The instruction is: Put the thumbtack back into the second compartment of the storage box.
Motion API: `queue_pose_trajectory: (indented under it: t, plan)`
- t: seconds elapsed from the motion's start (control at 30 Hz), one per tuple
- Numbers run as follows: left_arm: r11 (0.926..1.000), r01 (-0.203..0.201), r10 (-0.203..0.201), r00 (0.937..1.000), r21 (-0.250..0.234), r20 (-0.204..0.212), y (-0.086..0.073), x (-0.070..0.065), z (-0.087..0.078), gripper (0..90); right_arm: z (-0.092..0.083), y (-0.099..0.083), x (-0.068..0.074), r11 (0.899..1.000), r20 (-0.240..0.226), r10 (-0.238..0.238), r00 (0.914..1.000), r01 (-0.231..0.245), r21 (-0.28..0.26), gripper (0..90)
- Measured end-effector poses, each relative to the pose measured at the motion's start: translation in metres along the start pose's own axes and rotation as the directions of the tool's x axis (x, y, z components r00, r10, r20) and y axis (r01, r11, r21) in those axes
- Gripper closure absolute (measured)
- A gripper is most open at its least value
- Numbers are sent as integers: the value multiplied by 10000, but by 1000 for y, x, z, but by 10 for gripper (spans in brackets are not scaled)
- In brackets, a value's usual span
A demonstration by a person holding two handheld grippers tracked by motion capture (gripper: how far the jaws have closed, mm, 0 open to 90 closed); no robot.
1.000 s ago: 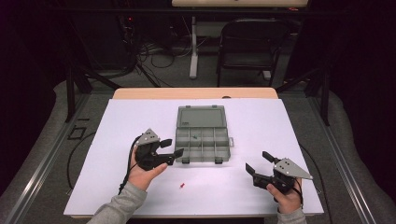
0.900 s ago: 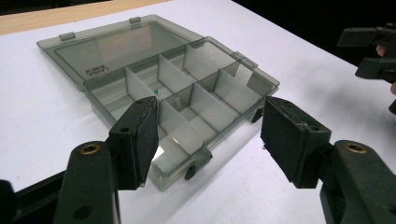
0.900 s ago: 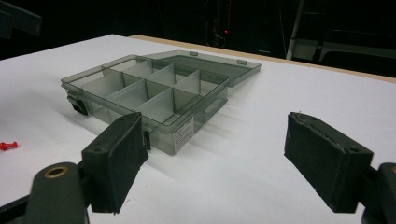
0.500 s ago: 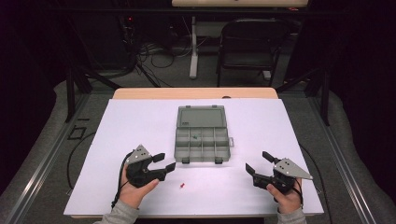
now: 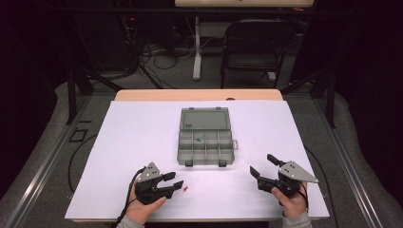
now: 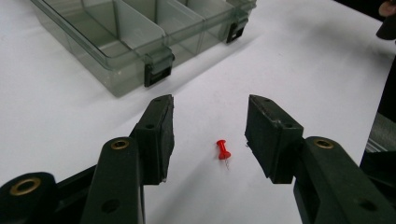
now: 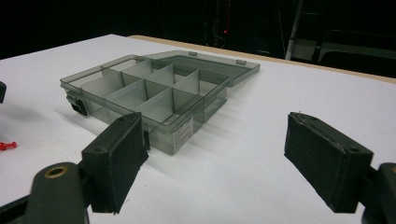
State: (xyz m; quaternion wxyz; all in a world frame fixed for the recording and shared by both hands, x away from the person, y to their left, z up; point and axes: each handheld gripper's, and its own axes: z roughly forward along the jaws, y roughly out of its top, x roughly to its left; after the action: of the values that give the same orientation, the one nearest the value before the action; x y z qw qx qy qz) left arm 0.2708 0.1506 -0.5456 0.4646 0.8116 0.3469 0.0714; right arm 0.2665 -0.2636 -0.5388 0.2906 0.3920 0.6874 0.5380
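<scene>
On the white table (image 5: 142, 128), one red pushpin (image 6: 223, 150), one open compartment box (image 5: 206, 137) (lid back), two tools.

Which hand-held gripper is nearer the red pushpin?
Left. The left hand-held gripper has the red pushpin between its open jaws, untouched; the right hand-held gripper sits well off to the right.

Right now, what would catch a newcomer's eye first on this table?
The red pushpin, alone on the white table, lies between the left gripper jaws, which have just been closing but do not touch it. Behind it stands the smoky clear box, lid open and flat, with a small green thing in one compartment. The right gripper rests open to the box's right, holding nothing.
</scene>
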Motion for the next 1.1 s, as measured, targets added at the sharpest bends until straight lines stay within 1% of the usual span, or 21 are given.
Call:
queue_pose_trajectory:
  t: [0.03,0.1,0.13,0.2,0.27,0.37,0.4,0.47,0.6,0.7,0.77,0.8,0.87,1.0,1.1]
  plan:
    - [10000,-15,15,10000,94,20,-1,0,2,510,0,0,0,10000,-8,8,10000,-8,0,195]
    - [9992,-150,154,9998,377,-91,-3,-1,6,505,0,0,0,10000,-23,-14,10000,14,21,195]
    - [9989,-153,158,9998,441,-119,-4,-2,7,504,0,0,0,10000,-20,-26,10000,26,28,195]
    - [9983,-157,159,9999,559,-37,-5,-2,10,509,0,0,0,10000,-10,-24,10000,24,31,195]
    - [9979,-78,77,10000,647,18,-6,-2,13,509,0,0,0,10000,-12,-13,10000,13,25,195]
    - [9958,116,-108,9999,906,-96,-8,-4,18,516,0,0,0,10000,-32,-42,10000,42,17,195]
    - [9956,48,-36,9999,939,-136,-9,-5,19,526,0,0,0,10000,-45,-30,10000,30,24,195]
    - [9952,80,-76,10000,980,-45,-9,-6,21,575,0,0,0,10000,-48,-40,10000,40,18,195]
    - [9944,135,-146,9998,1046,94,-10,-8,22,641,0,0,0,10000,-53,-25,10000,25,29,195]
    - [9942,197,-205,9998,1055,62,-11,-8,23,680,0,0,0,10000,-50,-51,10000,51,33,195]
    - [9937,260,-270,9996,1094,80,-10,-7,23,691,0,0,0,10000,-65,-53,10000,53,32,195]
    - [9931,424,-438,9990,1091,105,-10,-8,24,697,0,0,0,10000,-73,-36,10000,36,35,195]
    - [9933,365,-382,9992,1101,134,-10,-7,25,711,0,0,0,10000,-72,-37,10000,37,40,195]
    - [9932,426,-442,9990,1081,121,-9,-8,26,737,1,0,0,10000,-78,-46,10000,47,44,195]
    - [9923,326,-345,9993,1195,141,-10,-8,28,765,1,0,0,10000,-77,-39,10000,39,31,195]
